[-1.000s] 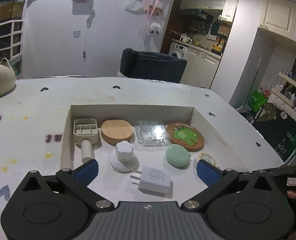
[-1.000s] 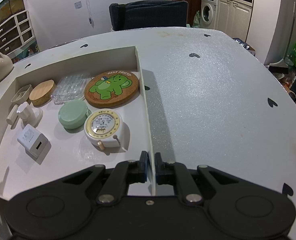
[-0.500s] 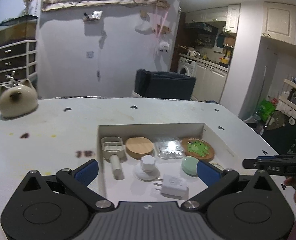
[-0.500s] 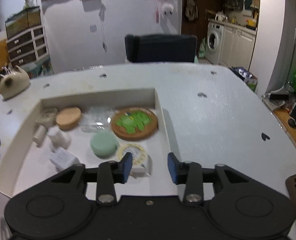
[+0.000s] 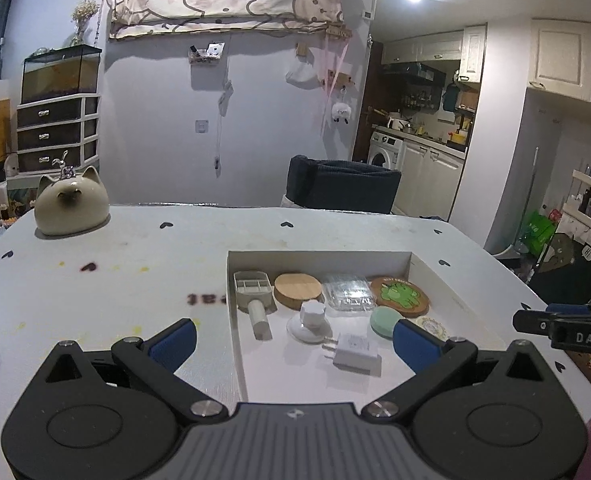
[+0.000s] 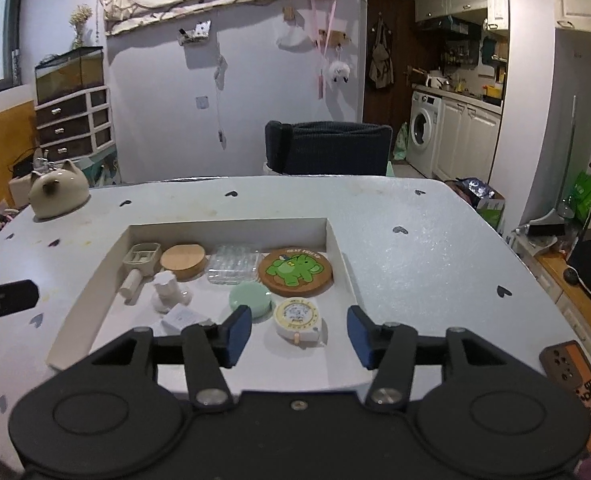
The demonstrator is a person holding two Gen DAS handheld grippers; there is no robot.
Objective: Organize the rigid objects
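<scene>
Both tongs hang empty above the counter's near edge: the left tongs (image 5: pixel 293 338) spread wide, the right tongs (image 6: pixel 299 334) with jaws that have just been opening, nothing between them. Below sits a shallow white tray (image 6: pixel 231 226) holding a green elephant coaster (image 6: pixel 295 271), round tape measure (image 6: pixel 297 316), mint disc (image 6: pixel 251 299), wooden lid (image 6: pixel 183 260), clear plastic box (image 6: pixel 233 264), white charger (image 5: pixel 355 356) and beige scoop (image 5: pixel 253 294). A cat-shaped pot (image 5: pixel 71 206) stands at the far left corner.
</scene>
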